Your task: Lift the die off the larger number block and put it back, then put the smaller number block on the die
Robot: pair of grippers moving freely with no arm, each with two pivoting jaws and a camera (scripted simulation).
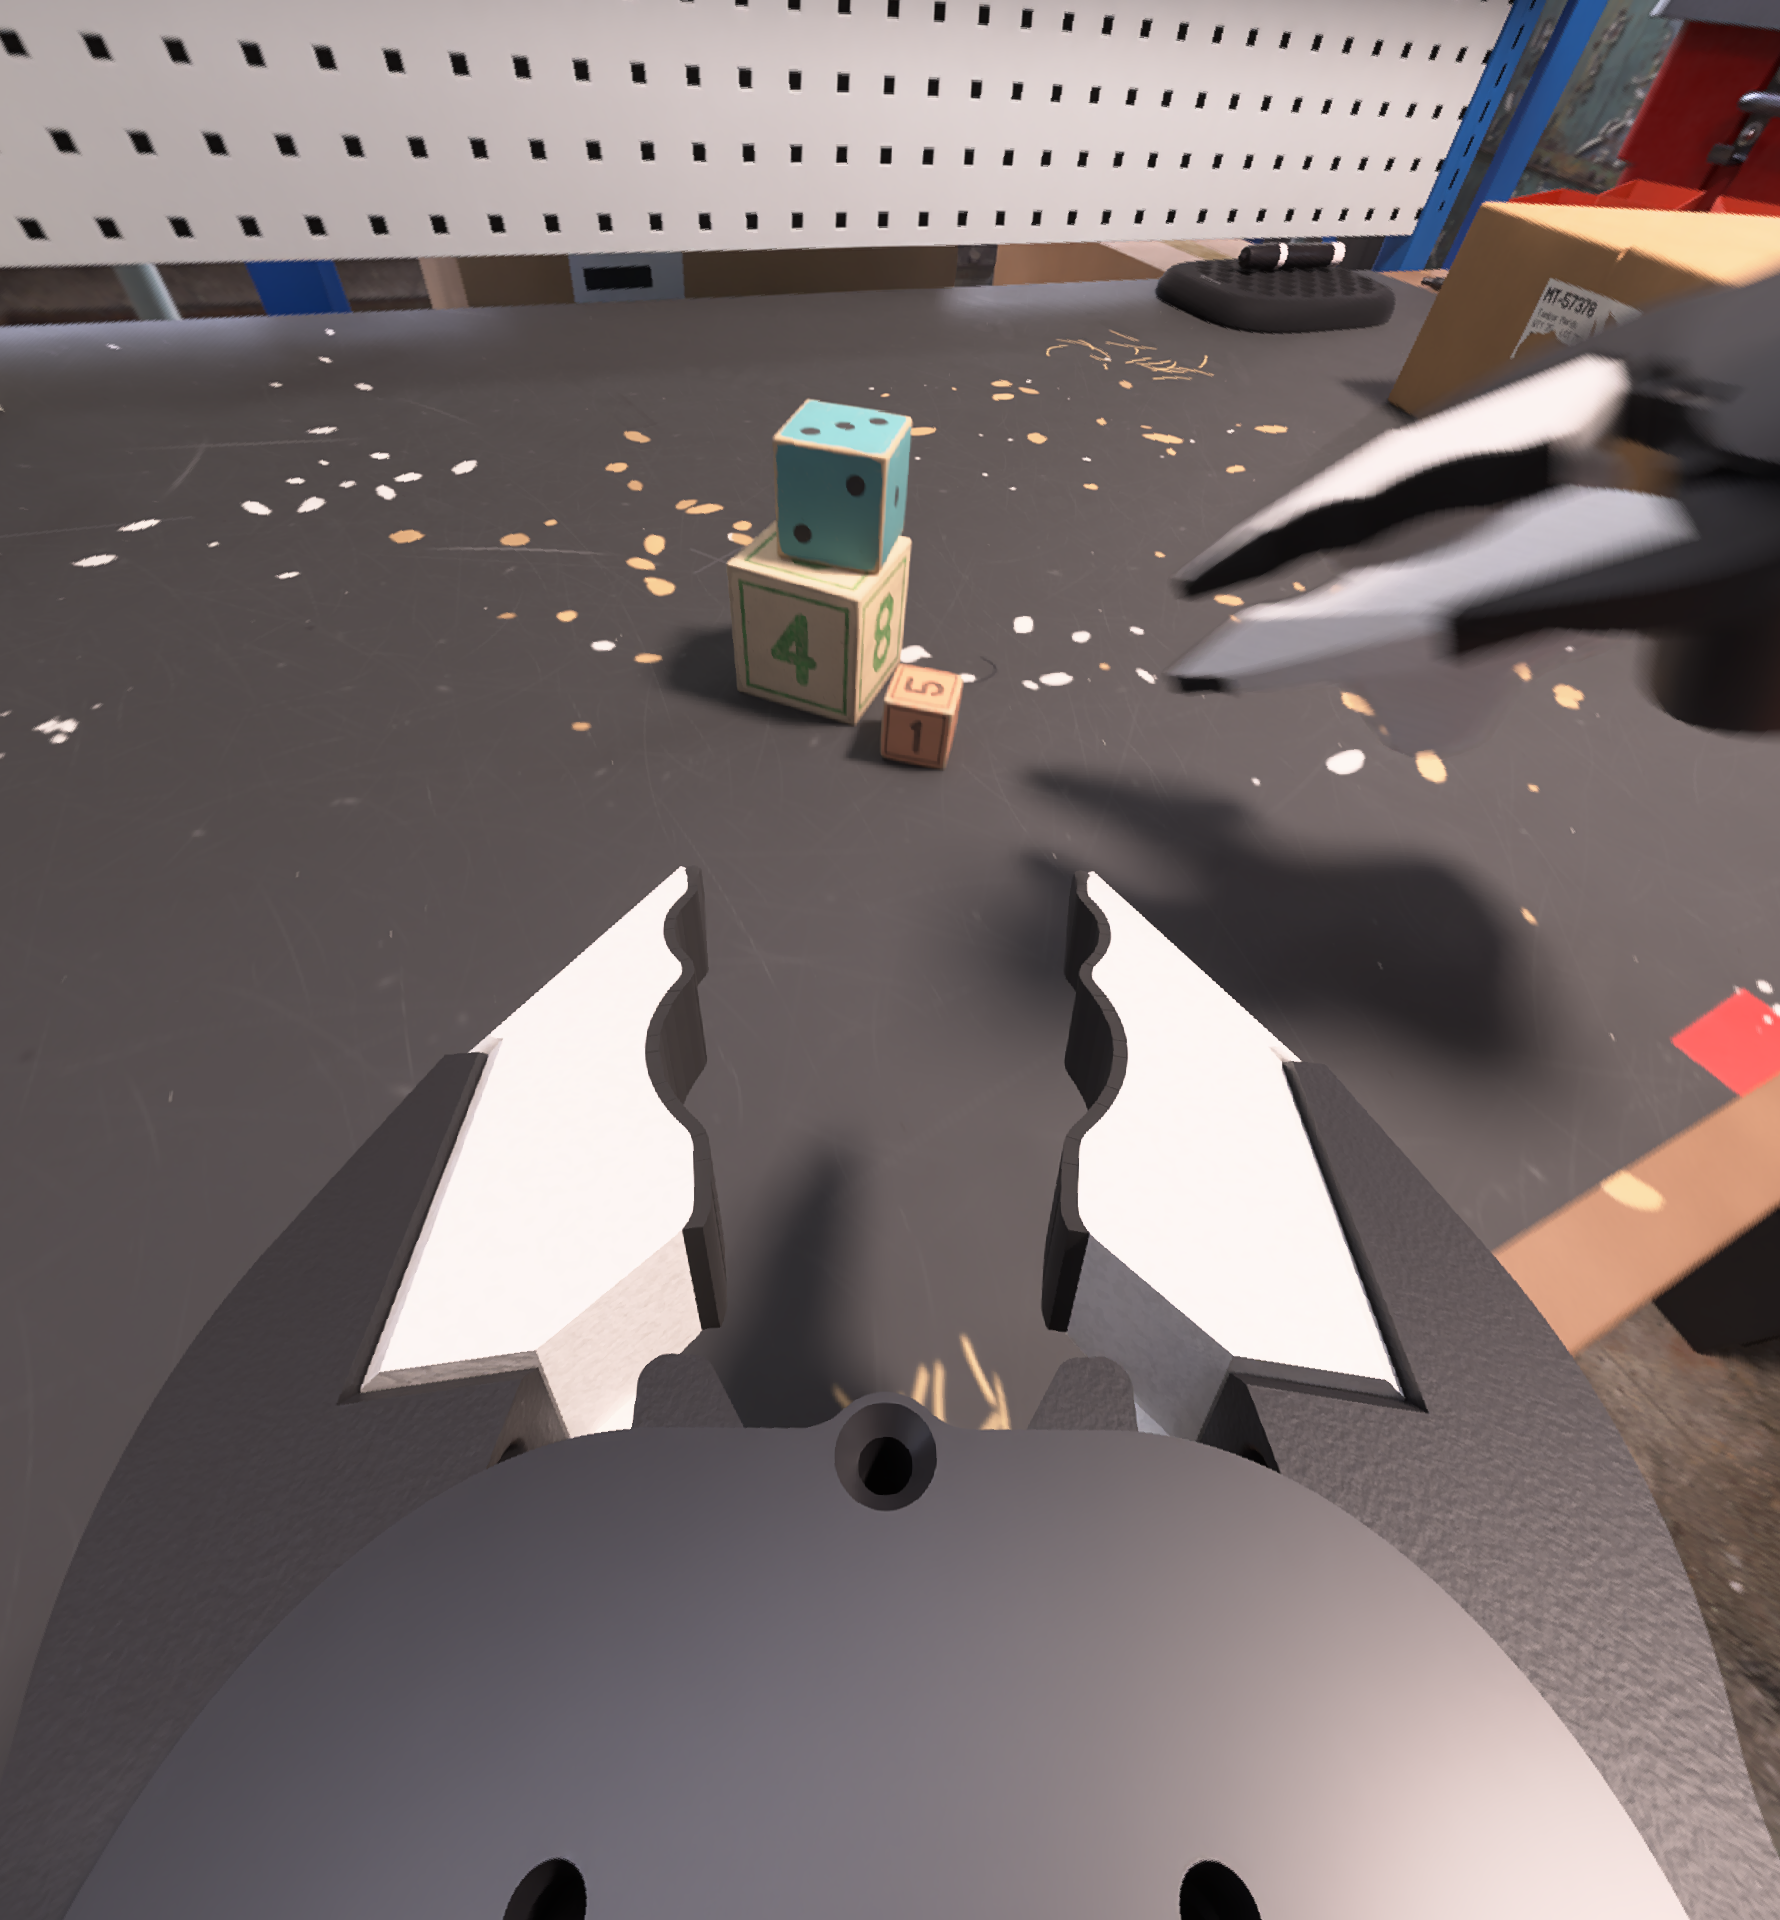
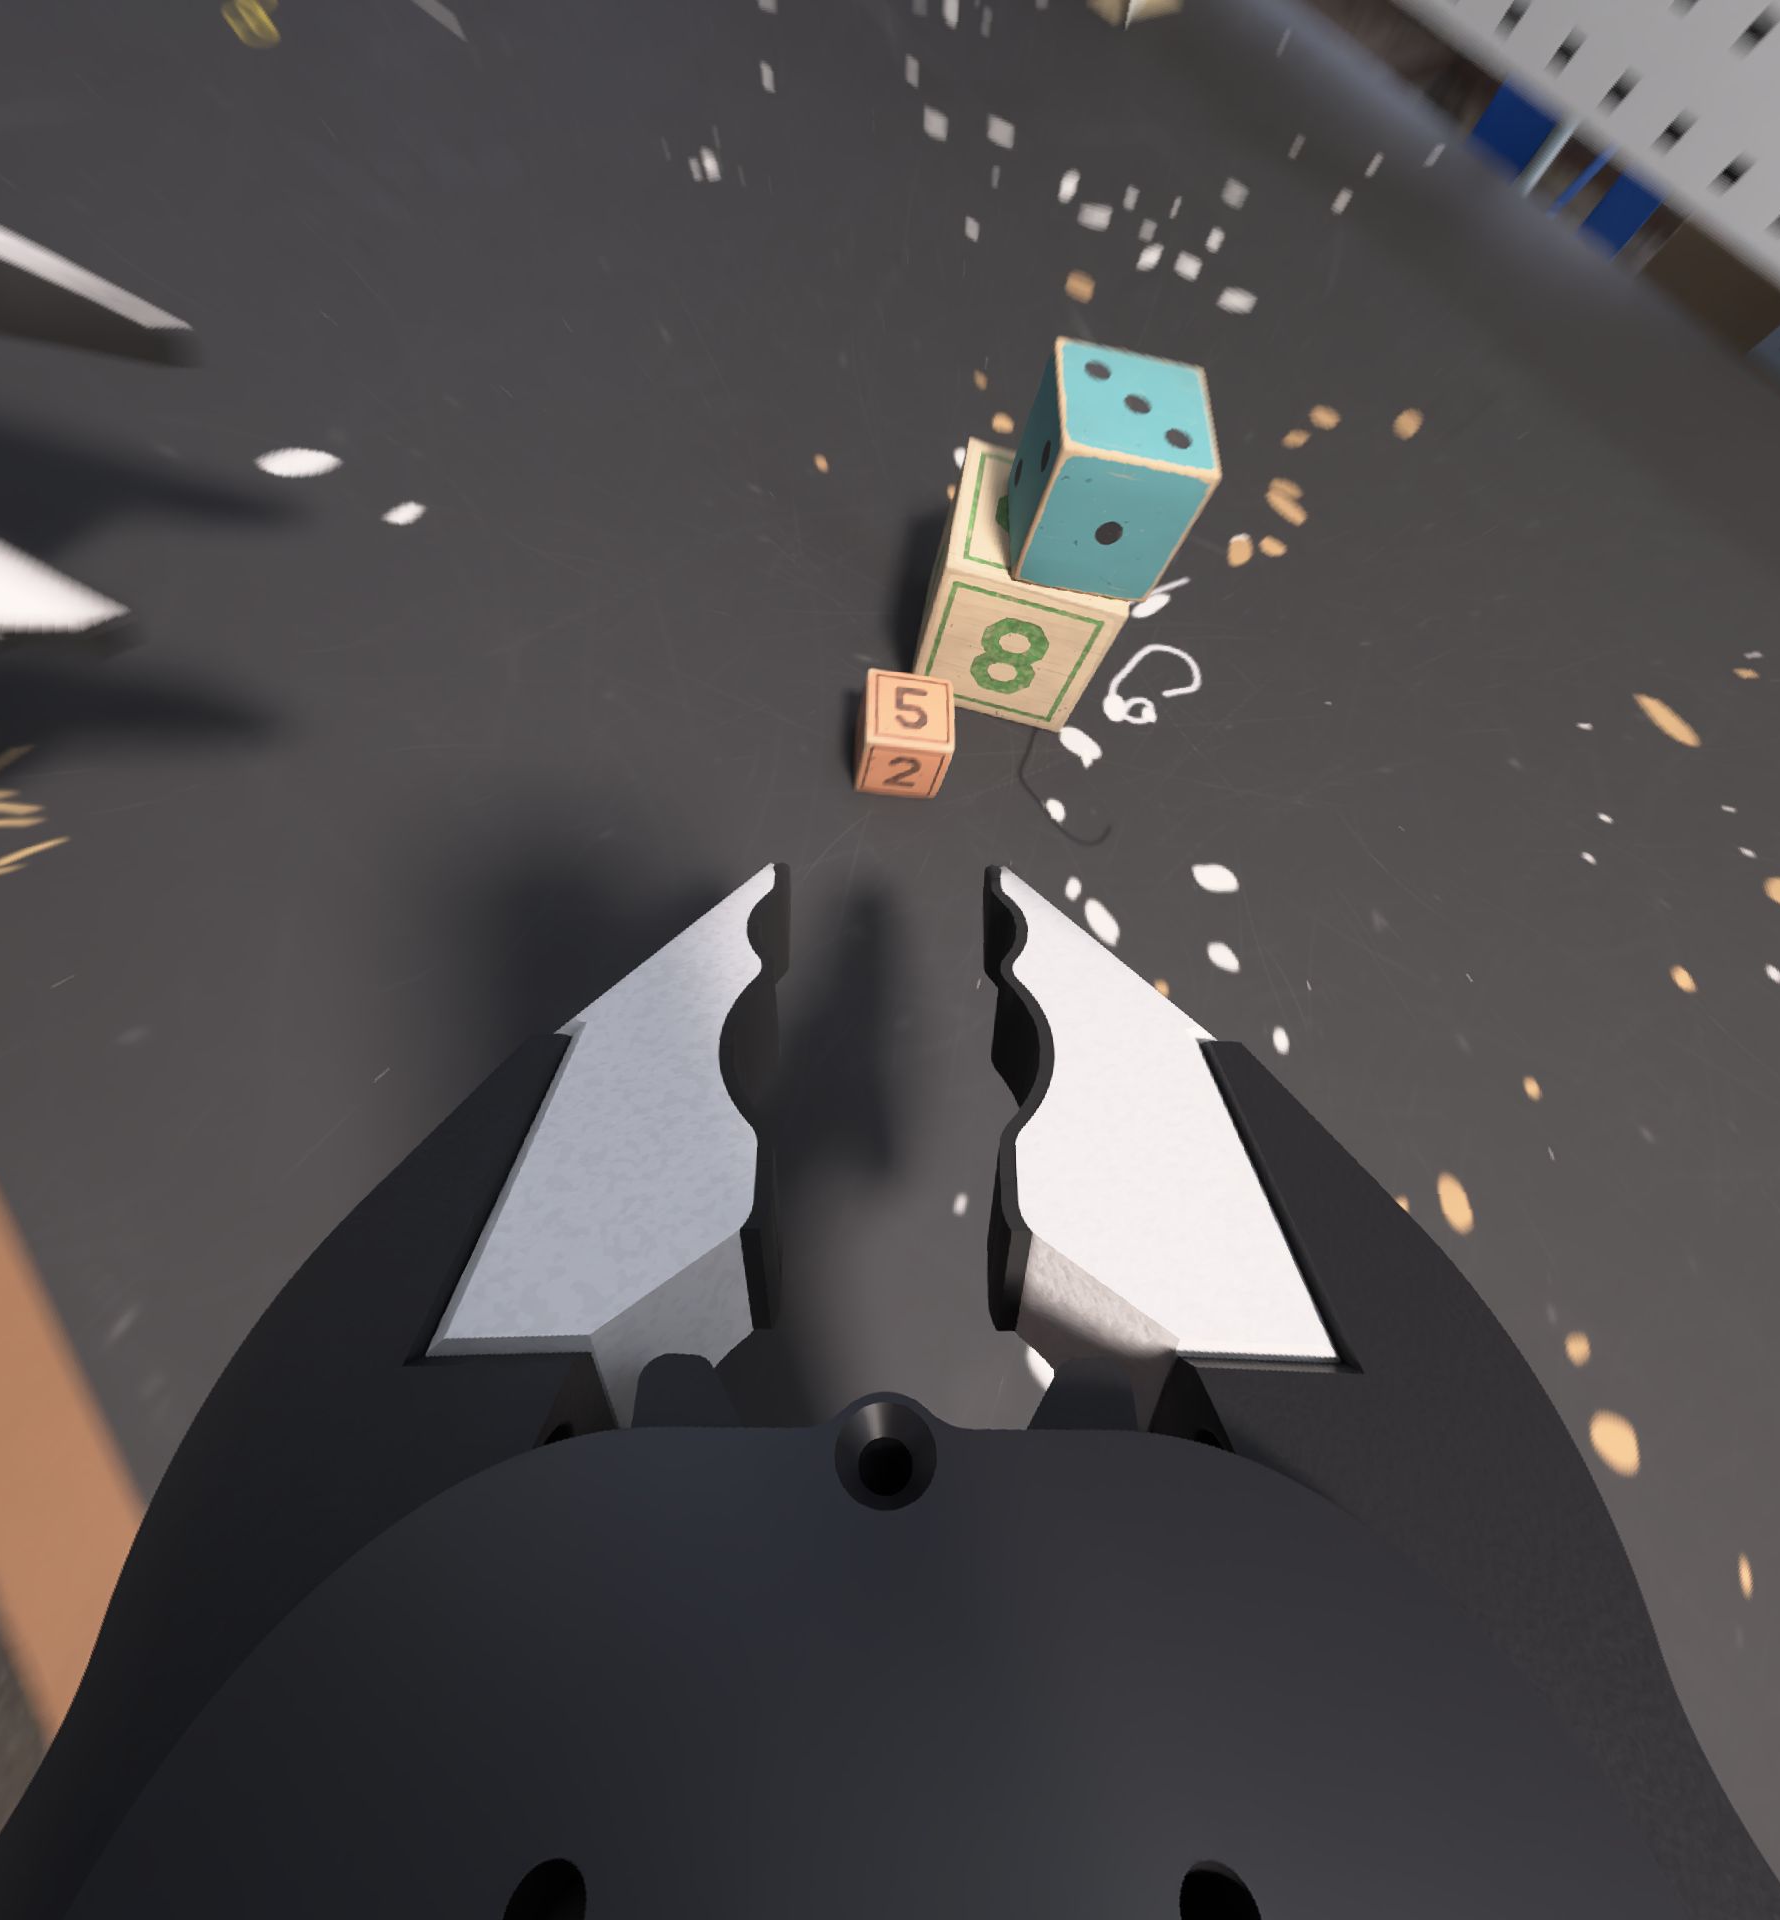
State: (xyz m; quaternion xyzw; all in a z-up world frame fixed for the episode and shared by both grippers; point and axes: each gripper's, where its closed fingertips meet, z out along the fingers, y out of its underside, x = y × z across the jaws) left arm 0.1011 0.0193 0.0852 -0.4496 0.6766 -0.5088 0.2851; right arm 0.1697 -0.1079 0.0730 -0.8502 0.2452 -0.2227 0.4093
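A teal die [image 1: 842,486] sits on a larger cream number block with green figures [image 1: 813,639], on the dark bench. A small orange number block [image 1: 920,717] stands on the bench beside the cream block. My left gripper [image 1: 886,883] is open and empty, well short of the stack. My right gripper [image 2: 886,878] is open and empty, a little short of the small orange block [image 2: 904,734], with the die [image 2: 1114,468] and cream block [image 2: 1016,649] beyond it. The right gripper also shows at the right of the left wrist view [image 1: 1192,629].
The dark bench top [image 1: 346,831] is speckled with paint spots. A white pegboard [image 1: 657,114] runs along the back. A cardboard box [image 1: 1551,301] and a black pad [image 1: 1275,291] stand at the back right. A red patch [image 1: 1743,1039] lies near the bench's right edge.
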